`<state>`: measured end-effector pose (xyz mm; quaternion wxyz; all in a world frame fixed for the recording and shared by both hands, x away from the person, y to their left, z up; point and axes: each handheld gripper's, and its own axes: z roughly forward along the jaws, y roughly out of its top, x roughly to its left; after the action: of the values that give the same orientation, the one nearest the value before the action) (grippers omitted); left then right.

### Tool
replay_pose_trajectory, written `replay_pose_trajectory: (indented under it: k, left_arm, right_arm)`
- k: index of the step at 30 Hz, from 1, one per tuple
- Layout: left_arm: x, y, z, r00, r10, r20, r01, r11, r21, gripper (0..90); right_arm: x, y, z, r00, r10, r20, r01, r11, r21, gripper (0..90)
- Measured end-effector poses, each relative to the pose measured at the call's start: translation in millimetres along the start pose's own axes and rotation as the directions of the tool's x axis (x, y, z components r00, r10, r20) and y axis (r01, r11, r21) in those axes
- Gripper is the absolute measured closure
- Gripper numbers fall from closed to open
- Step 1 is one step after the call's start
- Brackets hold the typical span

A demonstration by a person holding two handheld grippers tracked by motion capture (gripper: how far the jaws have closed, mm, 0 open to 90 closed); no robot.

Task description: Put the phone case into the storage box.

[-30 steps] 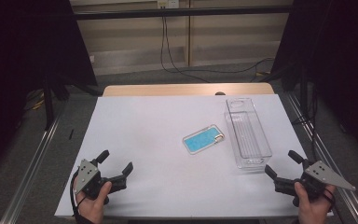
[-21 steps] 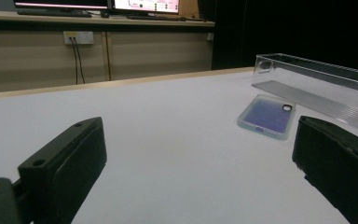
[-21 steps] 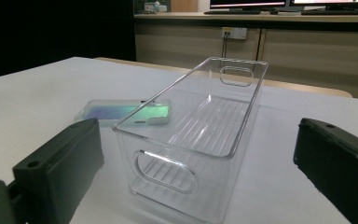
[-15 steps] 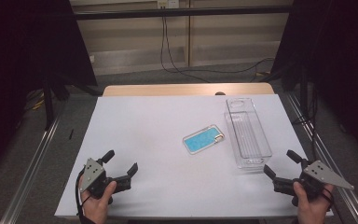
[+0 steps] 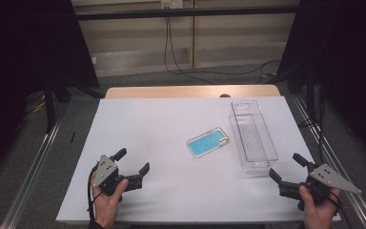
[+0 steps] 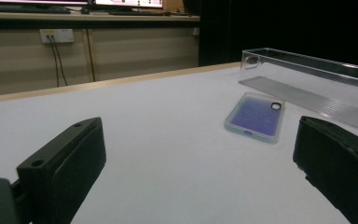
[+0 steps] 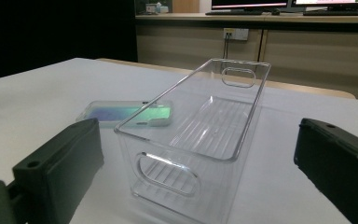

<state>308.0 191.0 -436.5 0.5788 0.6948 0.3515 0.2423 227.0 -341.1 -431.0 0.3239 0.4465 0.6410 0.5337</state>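
Both tools rest low over the near edge of the white table (image 5: pixel 171 119). The left gripper (image 5: pixel 132 163) is held at the near left, jaws spread wide and empty, pointed toward the middle of the table. The right gripper (image 5: pixel 287 166) sits at the near right corner, jaws likewise wide apart with nothing between them.

The phone case (image 5: pixel 208 142), clear-edged with a blue face, lies flat near the table's centre, just beside the left long wall of the clear plastic bin (image 5: pixel 254 136) but apart from it. The left gripper view shows the case (image 6: pixel 255 116) ahead between the jaws with its camera cut-out at the far corner, the bin (image 6: pixel 307 77) behind it. The right gripper view looks straight at the bin's near end wall with its handle slot (image 7: pixel 168 174), the case (image 7: pixel 126 113) off to the left beyond.

Judged state: an approach is in hand; neither thing is touched, and the case most likely goes into the bin.

Risks noted:
- The case lies flat and thin. Jaws closing from above may skate off its rim and push it along the smooth surface, possibly against the bin wall.
- The bin is light and empty. A nudge from the right gripper at the end wall would slide or skew it.
- Transparent walls are hard to read; a lowered case could clip the rim and tip outward.
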Motion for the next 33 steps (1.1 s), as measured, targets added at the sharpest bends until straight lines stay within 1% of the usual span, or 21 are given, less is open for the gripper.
replay_pose_trajectory:
  k: [1, 4, 5, 7, 9, 14, 17, 19, 22, 23, 26, 28, 29, 31, 32, 33]
  left_arm:
    - [-1.0, 0.7, 2.0, 1.0000, -0.003, 0.000, 0.003, 1.0000, -0.002, 2.4]
    - [-3.7, 2.6, 8.3, 0.9998, 0.001, 0.022, -0.001, 1.0000, -0.006, 2.4]
    - [-4.7, 3.2, 10.3, 0.9996, 0.010, 0.028, -0.010, 0.9999, -0.004, 2.4]
    - [-7.5, 3.8, 14.3, 0.9987, 0.011, 0.050, -0.011, 0.9999, -0.008, 2.8]
    - [-9.4, 4.5, 17.2, 0.9983, 0.025, 0.053, -0.024, 0.9997, -0.006, 3.1]
    - [-11.4, 5.8, 25.0, 0.9979, 0.020, 0.062, -0.019, 0.9998, -0.010, 2.8]
    - [-12.9, 6.4, 29.9, 0.9975, 0.023, 0.066, -0.022, 0.9995, -0.024, 2.4]
    - [-14.5, 6.2, 32.7, 0.9969, 0.036, 0.070, -0.034, 0.9990, -0.028, 2.3]
    - [-15.7, 6.0, 35.9, 0.9957, 0.029, 0.088, -0.028, 0.9994, -0.023, 2.3]
    - [-16.1, 6.3, 36.7, 0.9953, 0.034, 0.091, -0.032, 0.9992, -0.022, 2.3]
    - [-18.3, 7.4, 39.8, 0.9947, 0.028, 0.099, -0.026, 0.9994, -0.024, 2.5]
    - [-19.4, 8.1, 43.1, 0.9932, 0.022, 0.114, -0.019, 0.9996, -0.022, 2.7]
    - [-20.9, 7.8, 45.0, 0.9916, 0.014, 0.128, -0.011, 0.9997, -0.020, 3.3]
    - [-24.8, 7.9, 47.5, 0.9899, 0.025, 0.139, -0.024, 0.9996, -0.013, 3.0]
    - [-27.4, 8.2, 48.9, 0.9885, 0.020, 0.150, -0.018, 0.9998, -0.014, 3.0]
    - [-28.6, 8.9, 50.2, 0.9873, 0.028, 0.156, -0.026, 0.9995, -0.018, 3.0]
  right_arm:
    - [-0.2, 0.0, 0.0, 1.0000, -0.001, -0.001, 0.001, 1.000, 0.000, 0.0]
    - [0.2, 0.3, 0.5, 1.0000, -0.002, -0.003, 0.002, 1.000, -0.002, 0.1]
    - [0.3, 0.2, 0.7, 1.0000, -0.004, -0.005, 0.004, 1.000, -0.001, 0.1]
    - [0.4, 0.1, 0.8, 0.9999, -0.009, -0.008, 0.009, 1.000, 0.001, 0.0]
    - [0.7, 0.3, 0.4, 1.0000, -0.006, -0.007, 0.006, 1.000, -0.002, 0.0]
    - [0.8, 0.4, 0.2, 0.9999, -0.008, -0.008, 0.008, 1.000, -0.001, 0.1]
    - [0.4, 0.7, -0.1, 1.0000, -0.009, -0.001, 0.009, 1.000, -0.003, 0.2]
    - [0.2, 0.8, 0.0, 0.9999, -0.011, 0.001, 0.011, 1.000, -0.004, 0.2]
    - [0.0, 1.1, -0.4, 0.9999, -0.012, 0.004, 0.012, 1.000, -0.010, 0.0]
    - [-0.1, 1.1, -0.4, 0.9999, -0.011, 0.001, 0.011, 1.000, -0.010, 0.0]
    - [0.5, 1.3, -0.6, 0.9999, -0.016, 0.001, 0.016, 1.000, -0.010, 0.0]
    - [0.6, 1.2, -0.4, 0.9998, -0.018, 0.004, 0.018, 1.000, -0.008, 0.0]
    - [0.6, 1.0, -0.1, 0.9998, -0.020, 0.007, 0.020, 1.000, -0.005, 0.0]
    - [0.5, 0.8, -0.1, 0.9997, -0.021, 0.010, 0.021, 1.000, -0.004, 0.0]
    - [0.4, 1.0, -0.4, 0.9997, -0.020, 0.013, 0.020, 1.000, -0.008, 0.0]
    - [0.1, 1.1, -0.7, 0.9997, -0.021, 0.013, 0.021, 1.000, -0.010, 0.0]
